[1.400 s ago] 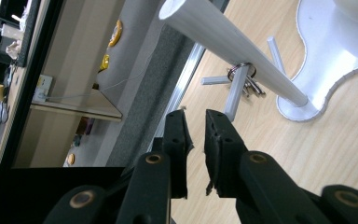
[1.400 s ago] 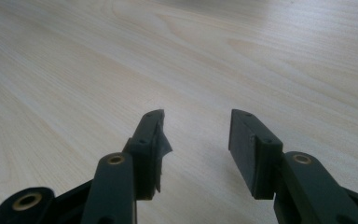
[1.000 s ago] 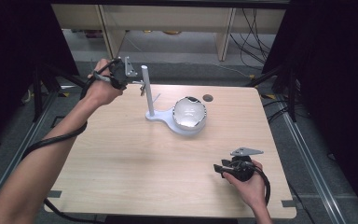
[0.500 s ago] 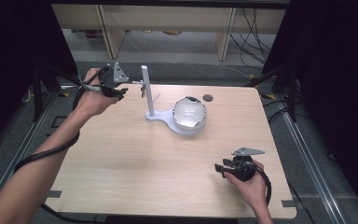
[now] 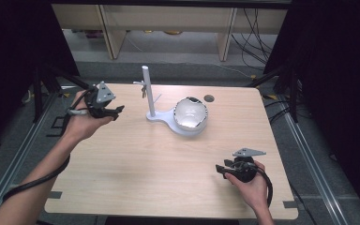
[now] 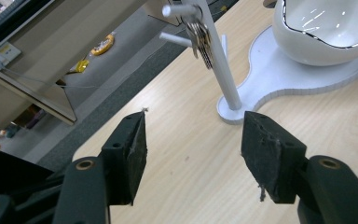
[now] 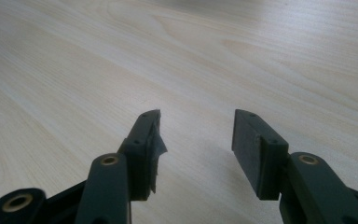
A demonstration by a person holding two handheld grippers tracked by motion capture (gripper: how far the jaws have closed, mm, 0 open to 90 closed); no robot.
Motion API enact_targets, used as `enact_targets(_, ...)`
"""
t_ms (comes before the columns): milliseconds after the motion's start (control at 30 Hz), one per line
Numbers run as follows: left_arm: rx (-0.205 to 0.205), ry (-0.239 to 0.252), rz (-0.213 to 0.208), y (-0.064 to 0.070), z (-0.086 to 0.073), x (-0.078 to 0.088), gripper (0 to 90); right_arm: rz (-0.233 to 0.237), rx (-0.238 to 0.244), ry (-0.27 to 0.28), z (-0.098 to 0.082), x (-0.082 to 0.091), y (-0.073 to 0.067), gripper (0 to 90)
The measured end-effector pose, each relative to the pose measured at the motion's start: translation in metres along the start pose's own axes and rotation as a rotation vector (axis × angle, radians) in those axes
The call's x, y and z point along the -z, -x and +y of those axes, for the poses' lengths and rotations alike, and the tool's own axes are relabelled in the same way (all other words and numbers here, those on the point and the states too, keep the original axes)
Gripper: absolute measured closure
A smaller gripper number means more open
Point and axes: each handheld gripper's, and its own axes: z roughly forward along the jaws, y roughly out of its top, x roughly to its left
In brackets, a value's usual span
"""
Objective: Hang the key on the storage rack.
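Left gripper (image 6: 193,140) fingers spread, just been opening, nothing between them. Bunch of keys (image 6: 201,39) hangs on a peg of the white stand (image 6: 223,70), ahead of the fingertips, apart. White bowl (image 6: 328,30) beyond on the stand's base. Right gripper (image 7: 196,140) fingers spread, empty, over bare bench (image 7: 121,70).

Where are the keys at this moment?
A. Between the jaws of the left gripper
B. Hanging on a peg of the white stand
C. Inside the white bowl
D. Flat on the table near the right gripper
B: the keys hang from a peg of the white stand, and the open left gripper holds nothing.
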Motion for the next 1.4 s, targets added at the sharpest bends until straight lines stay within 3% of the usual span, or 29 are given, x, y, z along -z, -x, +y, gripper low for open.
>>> enact_targets(67,0.015,0.004,-0.002,0.004,-0.009,0.002,38.9,-0.003,0.036,0.009,0.0,0.0,0.003,52.5)
enact_targets(233,0.031,0.023,-0.014,0.012,-0.03,0.003,37.5,0.0,0.029,0.011,0.0,0.0,0.003,52.4)
enact_targets(267,0.044,0.014,-0.016,0.017,-0.042,0.004,37.3,-0.02,0.031,0.003,0.0,0.002,0.003,52.3)
enact_targets(400,0.099,0.015,-0.011,0.028,-0.065,0.003,36.9,-0.009,0.024,0.0,0.0,0.001,0.003,52.1)
enact_targets(500,0.111,0.011,-0.005,0.033,-0.076,0.004,36.5,-0.01,0.037,0.003,0.0,0.001,0.004,52.0)
enact_targets(567,0.125,0.011,0.0,0.039,-0.093,0.004,36.4,-0.008,0.027,-0.002,0.0,0.001,0.003,51.9)
enact_targets(667,0.173,0.023,-0.002,0.047,-0.11,0.004,35.8,-0.017,0.032,-0.002,-0.001,0.001,0.003,51.8)
enact_targets(767,0.185,0.021,-0.002,0.05,-0.121,0.004,35.1,-0.013,0.027,-0.005,-0.001,0.001,0.003,51.8)
enact_targets(867,0.252,0.031,-0.012,0.059,-0.143,0.001,34.7,-0.015,0.033,0.001,-0.001,0.001,0.003,51.7)
enact_targets(900,0.268,0.033,-0.003,0.062,-0.148,0.001,34.6,0.005,0.025,0.004,-0.001,-0.001,0.003,51.7)
enact_targets(967,0.286,0.04,-0.014,0.067,-0.156,0.0,34.3,-0.022,0.043,0.003,-0.001,0.001,0.003,51.5)
enact_targets(1167,0.345,0.085,-0.021,0.077,-0.173,-0.001,33.5,-0.021,0.043,0.02,-0.002,0.001,0.003,51.3)
enact_targets(1200,0.348,0.094,-0.018,0.078,-0.175,-0.002,33.5,-0.006,0.012,0.026,-0.003,-0.001,0.001,51.3)
enact_targets(1267,0.363,0.103,-0.022,0.08,-0.177,-0.003,33.4,-0.012,0.013,0.013,-0.003,0.001,0.001,51.3)
enact_targets(1333,0.367,0.107,-0.016,0.086,-0.183,-0.005,33.3,-0.018,0.026,0.022,-0.003,0.001,0.003,51.3)
enact_targets(1367,0.359,0.108,-0.002,0.088,-0.183,-0.004,34.0,-0.012,0.009,0.027,-0.004,0.0,0.002,51.2)
enact_targets(1400,0.352,0.123,0.006,0.089,-0.182,-0.003,33.5,-0.02,0.038,0.034,-0.004,0.001,0.004,51.2)
